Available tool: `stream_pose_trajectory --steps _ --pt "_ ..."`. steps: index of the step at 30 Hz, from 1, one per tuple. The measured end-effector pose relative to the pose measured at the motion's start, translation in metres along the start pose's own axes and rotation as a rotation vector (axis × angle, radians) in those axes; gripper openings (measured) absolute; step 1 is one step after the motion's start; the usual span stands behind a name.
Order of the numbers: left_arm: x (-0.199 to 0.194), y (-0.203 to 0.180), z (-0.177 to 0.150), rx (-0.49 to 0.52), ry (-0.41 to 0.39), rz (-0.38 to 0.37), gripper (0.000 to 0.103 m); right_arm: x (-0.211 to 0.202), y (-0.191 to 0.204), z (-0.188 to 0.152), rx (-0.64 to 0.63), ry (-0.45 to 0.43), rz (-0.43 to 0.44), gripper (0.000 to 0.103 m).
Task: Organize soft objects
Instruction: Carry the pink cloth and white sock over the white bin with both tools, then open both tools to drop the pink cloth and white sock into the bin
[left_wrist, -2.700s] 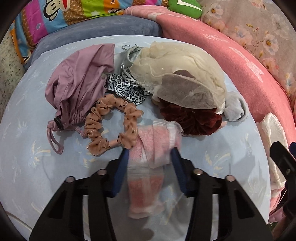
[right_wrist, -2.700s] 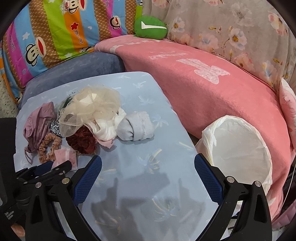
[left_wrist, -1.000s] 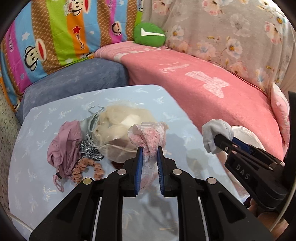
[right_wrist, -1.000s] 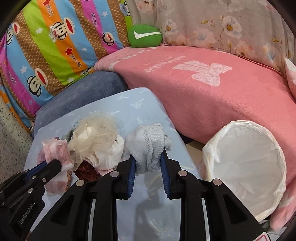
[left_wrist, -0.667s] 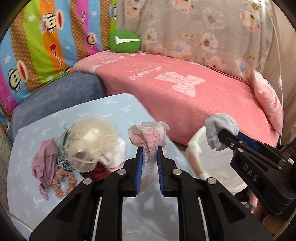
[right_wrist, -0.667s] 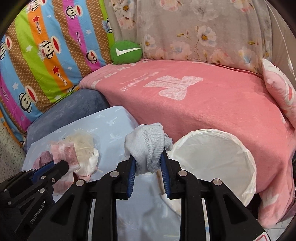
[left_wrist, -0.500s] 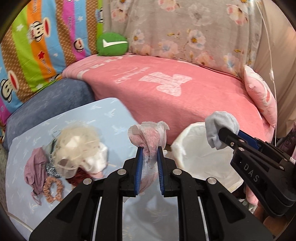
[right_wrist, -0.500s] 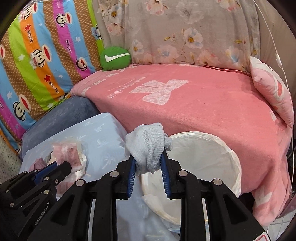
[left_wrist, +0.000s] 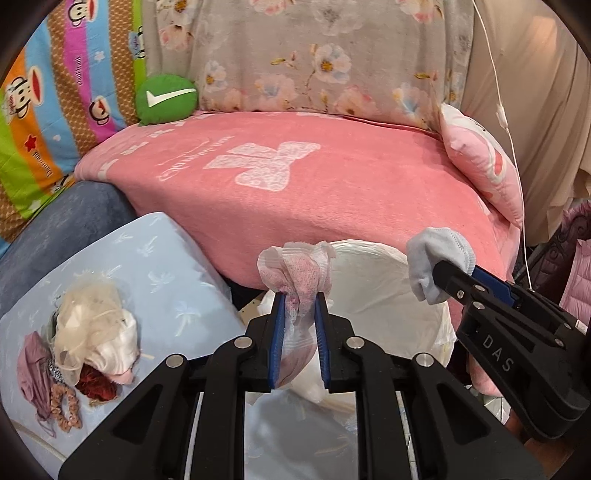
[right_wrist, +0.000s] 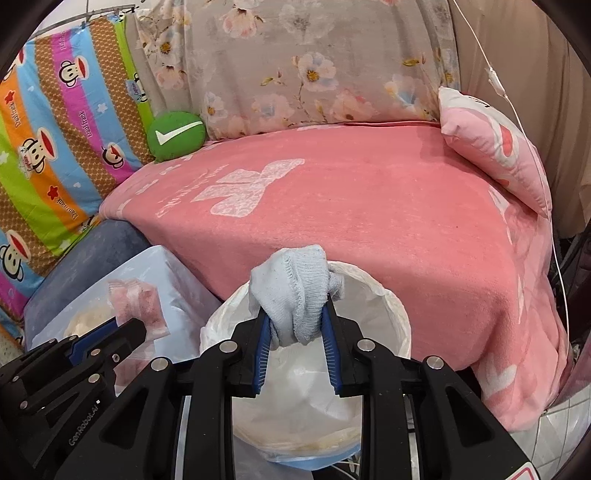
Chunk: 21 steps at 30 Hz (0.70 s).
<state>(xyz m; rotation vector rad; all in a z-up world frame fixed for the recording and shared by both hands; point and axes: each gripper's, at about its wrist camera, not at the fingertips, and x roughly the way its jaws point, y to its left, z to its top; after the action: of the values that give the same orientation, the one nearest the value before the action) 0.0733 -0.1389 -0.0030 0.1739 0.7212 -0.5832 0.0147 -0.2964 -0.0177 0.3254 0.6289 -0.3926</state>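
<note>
My left gripper (left_wrist: 298, 301) is shut on a pink and white sock (left_wrist: 297, 271), held in the air at the near rim of a white bag-lined bin (left_wrist: 384, 295). My right gripper (right_wrist: 295, 314) is shut on a pale blue sock (right_wrist: 295, 291) and hangs over the bin (right_wrist: 376, 350), whose inside shows white below the fingers. In the left wrist view the right gripper (left_wrist: 439, 275) comes in from the right with the blue sock (left_wrist: 436, 254). In the right wrist view the left gripper (right_wrist: 140, 328) shows at lower left with the pink sock (right_wrist: 138, 304).
On the light blue table (left_wrist: 166, 277) lies a heap of soft things (left_wrist: 88, 332): cream tulle, a mauve pouch, scrunchies. A sofa with a pink blanket (left_wrist: 314, 177), a green cushion (left_wrist: 166, 98) and a pink pillow (left_wrist: 480, 162) stands behind the bin. A thin white cord (left_wrist: 513, 147) hangs at right.
Both grippers have carried their socks to the right, away from the table's heap, and now sit at the white bin. Each grip is unchanged.
</note>
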Motion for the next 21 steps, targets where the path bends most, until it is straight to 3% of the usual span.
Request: stream_pose_trajectory --steps 14,17,18,19,21 --pt "0.016 -0.021 0.007 0.037 0.016 -0.016 0.019 0.005 -0.018 0.002 0.037 -0.004 -0.024 0.029" --pt "0.016 -0.021 0.009 0.036 0.012 -0.013 0.038 0.005 -0.017 0.001 0.038 -0.010 -0.026 0.030" --pt "0.015 -0.021 0.009 0.035 0.007 -0.004 0.052 0.005 -0.017 0.001 0.037 -0.012 -0.026 0.031" --pt "0.014 -0.020 0.009 0.034 -0.001 0.003 0.060 0.005 -0.017 0.001 0.036 -0.011 -0.025 0.032" --pt "0.011 -0.019 0.009 0.032 -0.014 0.007 0.060 0.005 -0.016 0.001 0.035 -0.012 -0.026 0.033"
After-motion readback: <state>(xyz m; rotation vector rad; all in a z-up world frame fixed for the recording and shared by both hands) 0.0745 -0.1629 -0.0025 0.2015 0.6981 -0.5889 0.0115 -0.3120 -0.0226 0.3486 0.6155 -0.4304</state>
